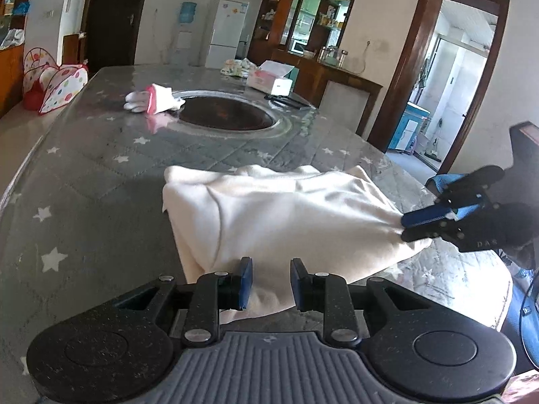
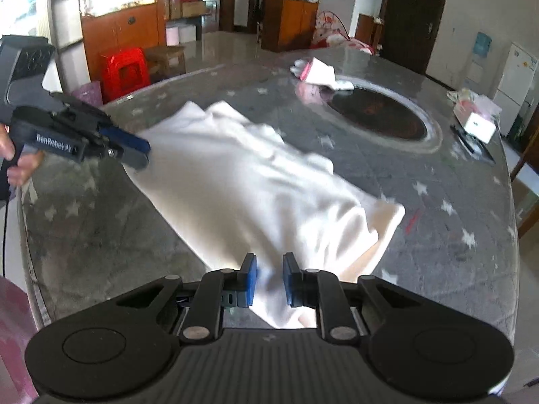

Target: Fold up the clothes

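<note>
Left tool [image 1: 268,284]: blue pads narrowly apart, pinching the near hem of the cream-white soft knit garment [image 1: 286,215]. Right tool [image 2: 269,284]: pads nearly together, nipping a thin bunch of the opposite edge, cloth pulled taut there. Garment lies rumpled on the grey star-printed quilted tabletop [image 1: 101,175], near its front edge, part draping over. Beyond it: round dark recess [image 1: 225,112], small pink-and-white folded cloth [image 1: 153,101].

Risks, as judged: the right grip holds little fabric and could slip under tension; uneven pull would skew the fold; the overhanging hem may drag the garment off.
</note>
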`<action>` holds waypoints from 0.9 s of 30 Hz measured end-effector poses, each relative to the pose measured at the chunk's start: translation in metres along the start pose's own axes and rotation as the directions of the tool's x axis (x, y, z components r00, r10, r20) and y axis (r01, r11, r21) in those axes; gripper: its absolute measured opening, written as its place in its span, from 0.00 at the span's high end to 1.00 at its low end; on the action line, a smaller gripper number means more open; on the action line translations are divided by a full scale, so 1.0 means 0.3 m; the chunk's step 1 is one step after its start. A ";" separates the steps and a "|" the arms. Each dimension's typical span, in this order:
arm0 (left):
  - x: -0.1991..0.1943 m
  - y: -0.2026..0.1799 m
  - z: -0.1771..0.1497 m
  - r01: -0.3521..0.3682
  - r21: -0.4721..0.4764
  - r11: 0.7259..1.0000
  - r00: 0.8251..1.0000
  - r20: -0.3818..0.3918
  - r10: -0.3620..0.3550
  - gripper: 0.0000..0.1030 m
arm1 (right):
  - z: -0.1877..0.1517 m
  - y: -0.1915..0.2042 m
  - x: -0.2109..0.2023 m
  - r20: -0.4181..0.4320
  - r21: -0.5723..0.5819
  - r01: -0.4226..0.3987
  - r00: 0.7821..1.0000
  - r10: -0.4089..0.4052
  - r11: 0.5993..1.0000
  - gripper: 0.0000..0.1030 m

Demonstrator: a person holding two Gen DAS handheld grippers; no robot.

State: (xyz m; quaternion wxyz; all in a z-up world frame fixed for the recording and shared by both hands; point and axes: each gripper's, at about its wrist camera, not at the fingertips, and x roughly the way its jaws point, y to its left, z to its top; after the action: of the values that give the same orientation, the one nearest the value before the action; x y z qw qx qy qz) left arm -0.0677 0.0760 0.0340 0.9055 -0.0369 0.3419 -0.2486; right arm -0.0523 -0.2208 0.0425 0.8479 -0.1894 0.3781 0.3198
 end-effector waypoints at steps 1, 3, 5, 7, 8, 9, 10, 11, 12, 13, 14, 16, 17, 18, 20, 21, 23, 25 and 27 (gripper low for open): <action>0.001 0.000 -0.001 -0.004 0.006 1.000 1.000 -0.002 0.004 0.74 | -0.006 -0.003 0.001 -0.004 0.003 0.004 1.000 -0.004 1.000 0.86; 0.005 -0.004 -0.002 -0.011 0.017 1.000 1.000 -0.004 0.011 0.74 | -0.019 -0.013 0.002 -0.008 0.011 0.009 1.000 -0.008 1.000 0.86; 0.007 -0.003 -0.003 -0.012 0.021 1.000 1.000 -0.005 0.013 0.74 | -0.030 -0.022 0.004 -0.011 0.019 0.013 1.000 -0.012 1.000 0.86; 0.008 0.003 -0.004 -0.010 0.016 1.000 1.000 -0.006 0.011 0.74 | -0.035 -0.031 0.008 -0.008 0.029 0.011 1.000 -0.011 1.000 0.86; 0.007 0.004 -0.003 -0.007 0.013 1.000 1.000 -0.008 0.008 0.74 | -0.035 -0.033 0.007 -0.008 0.031 0.009 1.000 -0.008 0.999 0.86; 0.004 0.005 0.000 -0.003 0.011 1.000 1.000 -0.011 0.004 0.74 | -0.034 -0.033 0.004 -0.009 0.031 0.007 1.000 -0.007 1.000 0.86; 0.000 0.005 0.005 0.001 0.009 1.000 1.000 -0.013 -0.001 0.74 | -0.030 -0.033 -0.001 -0.009 0.032 0.003 1.000 -0.003 0.999 0.86; -0.004 0.005 0.013 0.006 0.009 1.000 1.000 -0.013 -0.006 0.74 | -0.024 -0.035 -0.008 -0.008 0.036 -0.004 1.000 0.004 0.999 0.86; -0.008 0.005 0.021 0.011 0.008 1.000 1.000 -0.013 -0.010 0.74 | -0.017 -0.037 -0.013 -0.004 0.041 -0.008 1.000 0.008 0.999 0.86; -0.011 0.003 0.032 0.011 0.012 1.000 1.000 -0.009 -0.011 0.73 | -0.008 -0.040 -0.021 0.005 0.044 -0.011 1.000 0.011 0.999 0.86; -0.013 0.001 0.045 0.009 0.018 1.000 1.000 -0.003 -0.009 0.73 | 0.003 -0.043 -0.026 0.014 0.043 -0.009 1.000 0.009 0.999 0.86; -0.010 -0.002 0.071 -0.001 0.035 0.999 1.000 0.010 0.001 0.72 | 0.030 -0.048 -0.024 0.032 0.030 0.005 0.999 -0.006 1.000 0.86; -0.005 -0.001 0.084 -0.006 0.040 0.999 1.000 0.013 0.006 0.71 | 0.041 -0.053 -0.018 0.036 0.031 0.006 0.999 -0.007 1.000 0.86; 0.004 0.002 0.099 -0.007 0.041 0.999 1.000 0.016 0.007 0.71 | 0.051 -0.058 -0.012 0.040 0.031 0.007 0.999 -0.009 0.999 0.86; 0.025 0.010 0.124 -0.015 0.041 0.999 1.000 0.019 0.014 0.71 | 0.072 -0.068 0.009 0.049 0.035 0.012 0.999 -0.014 0.999 0.86; 0.037 0.016 0.133 -0.020 0.041 0.999 1.000 0.018 0.019 0.71 | 0.081 -0.074 0.021 0.051 0.042 0.010 0.999 -0.012 0.999 0.86; 0.065 0.031 0.143 -0.031 0.031 0.999 0.999 0.008 0.031 0.71 | 0.093 -0.083 0.050 0.051 0.053 0.007 0.999 -0.010 0.999 0.86; 0.094 0.051 0.143 -0.045 0.021 0.999 0.999 -0.013 0.045 0.71 | 0.092 -0.092 0.086 0.038 0.065 0.007 0.999 -0.009 0.998 0.86; 0.116 0.072 0.135 -0.061 0.015 0.998 0.998 -0.034 0.062 0.72 | 0.082 -0.101 0.114 0.019 0.071 0.011 1.000 -0.013 0.997 0.86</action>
State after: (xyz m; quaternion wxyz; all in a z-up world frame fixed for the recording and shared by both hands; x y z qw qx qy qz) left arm -0.0105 0.0743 0.0389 0.9069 -0.0158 0.3568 -0.2236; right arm -0.0015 -0.2152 0.0345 0.8597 -0.1584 0.3796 0.3030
